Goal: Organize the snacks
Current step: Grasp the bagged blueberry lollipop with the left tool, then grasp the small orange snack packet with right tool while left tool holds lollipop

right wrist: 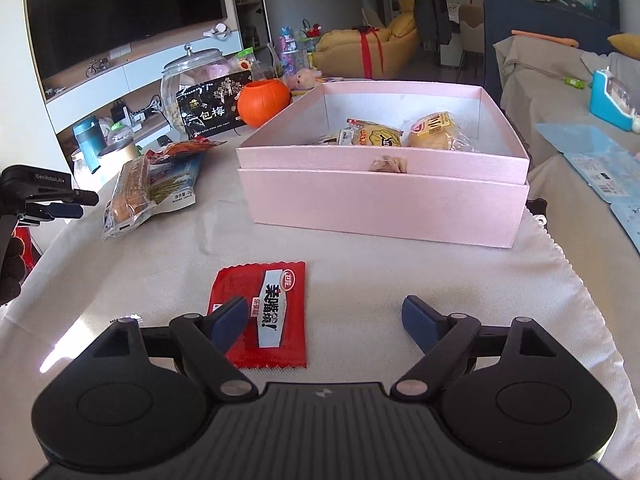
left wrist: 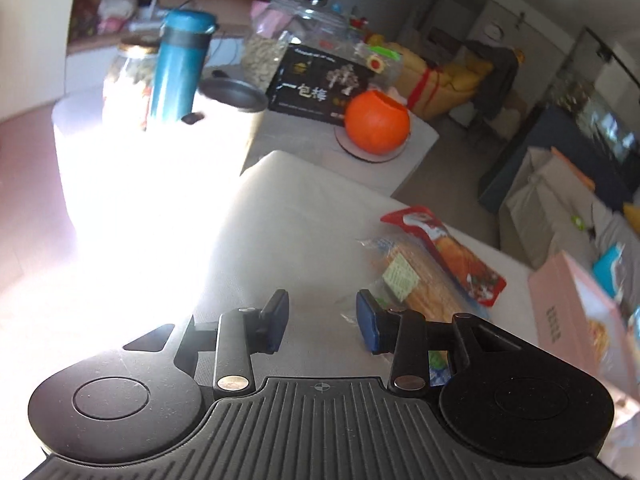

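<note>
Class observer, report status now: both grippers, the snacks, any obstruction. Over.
Left gripper open, empty. Right gripper open, empty, above red snack packet. Pink box holds wrapped pastries; bread packs still outside. Nothing blocking.

Left tool (left wrist: 322,320) is tilted downward, jaws partly parted, nothing gripped; right tool (right wrist: 323,322) is likewise angled downward, jaws spread wide and empty.

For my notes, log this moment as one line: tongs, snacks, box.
left tongs: open, empty | right tongs: open over red packet | pink box: open, wrapped snacks inside
</note>
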Tool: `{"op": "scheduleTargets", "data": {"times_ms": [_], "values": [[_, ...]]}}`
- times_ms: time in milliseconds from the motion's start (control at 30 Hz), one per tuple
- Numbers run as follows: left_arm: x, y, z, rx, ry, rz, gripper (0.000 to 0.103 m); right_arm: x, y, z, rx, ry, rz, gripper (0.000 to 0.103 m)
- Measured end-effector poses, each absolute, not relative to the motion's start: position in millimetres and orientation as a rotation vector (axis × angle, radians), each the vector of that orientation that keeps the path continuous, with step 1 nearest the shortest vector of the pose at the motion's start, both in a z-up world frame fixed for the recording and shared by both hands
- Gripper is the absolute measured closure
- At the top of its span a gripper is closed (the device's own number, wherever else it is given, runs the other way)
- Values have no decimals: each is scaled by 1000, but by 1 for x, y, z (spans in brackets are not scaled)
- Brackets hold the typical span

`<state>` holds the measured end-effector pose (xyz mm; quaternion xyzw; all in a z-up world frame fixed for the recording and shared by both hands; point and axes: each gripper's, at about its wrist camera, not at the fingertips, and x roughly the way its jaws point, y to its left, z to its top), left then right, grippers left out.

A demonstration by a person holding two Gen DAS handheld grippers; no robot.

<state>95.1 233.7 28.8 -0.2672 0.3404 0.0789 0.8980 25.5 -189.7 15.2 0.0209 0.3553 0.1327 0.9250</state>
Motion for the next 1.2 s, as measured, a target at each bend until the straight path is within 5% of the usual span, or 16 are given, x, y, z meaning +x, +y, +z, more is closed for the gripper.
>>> {"op": "scheduleTargets", "data": {"times_ms": [267, 500, 667, 1200], "values": [[121, 199, 26, -528, 771, 69, 61, 25, -190, 15, 43, 729, 274, 17], [137, 153, 30, -169, 783, 43, 54, 24, -190, 15, 39, 730, 274, 16], [112, 158, 24, -118, 775, -6, 61, 24, -190, 15, 39, 730, 274, 16], [27, 92, 18, -87, 722, -213, 57, 24, -188, 13, 24, 729, 269, 15]]}}
